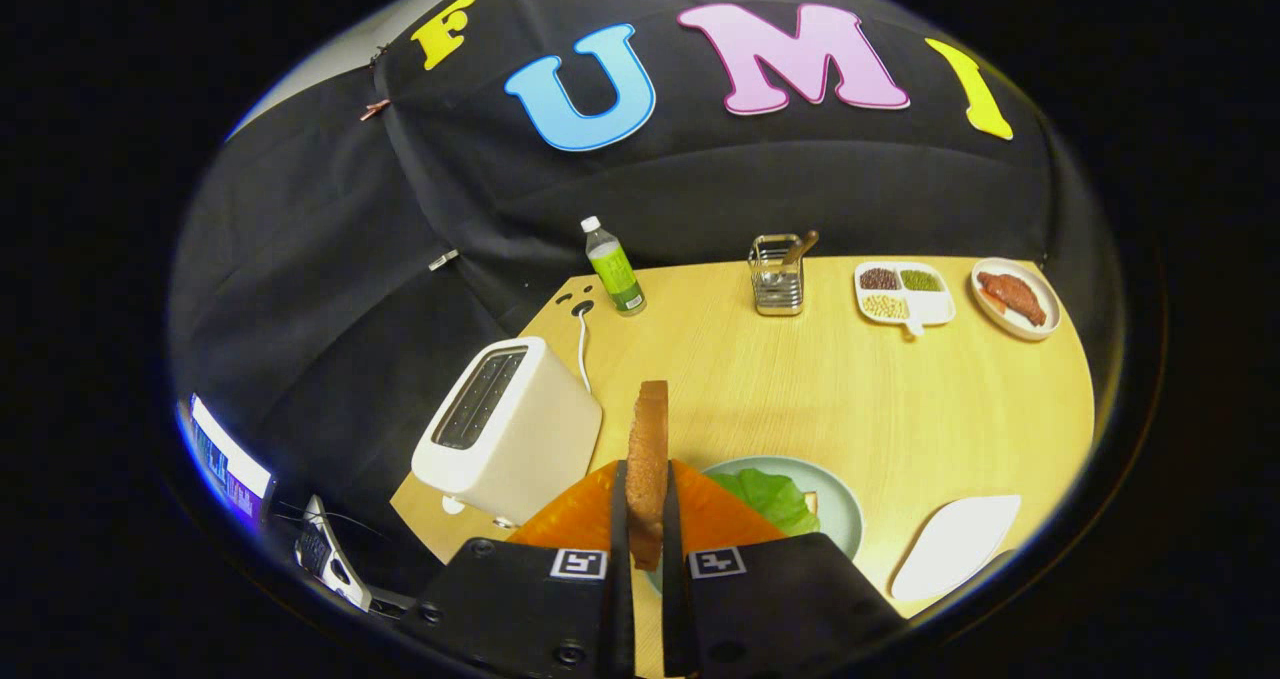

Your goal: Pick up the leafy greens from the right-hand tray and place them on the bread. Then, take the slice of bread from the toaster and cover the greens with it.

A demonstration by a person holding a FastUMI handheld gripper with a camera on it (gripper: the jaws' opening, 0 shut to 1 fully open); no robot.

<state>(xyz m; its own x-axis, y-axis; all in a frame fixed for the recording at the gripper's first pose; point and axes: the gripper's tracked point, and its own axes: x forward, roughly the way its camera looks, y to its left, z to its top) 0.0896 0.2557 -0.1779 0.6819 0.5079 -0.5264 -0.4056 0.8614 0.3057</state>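
My gripper [646, 519] is shut on a slice of bread [648, 459], held upright and edge-on between both fingers. Just beyond the fingers, slightly to the right, lies a pale green plate [838, 504] with the leafy greens [772, 497] on it; a corner of the lower bread [811, 502] peeks out beside the greens. The white toaster [510, 429] stands to the left of the fingers, its slots on top dark. A white tray [955, 544] lies bare to the right of the plate.
At the table's far edge stand a green-labelled bottle [614, 267], a metal utensil rack [778, 275], a divided dish of beans [903, 294] and a plate of meat [1014, 298]. The toaster's cord [582, 344] runs back to an outlet. A screen [228, 464] glows off the table's left.
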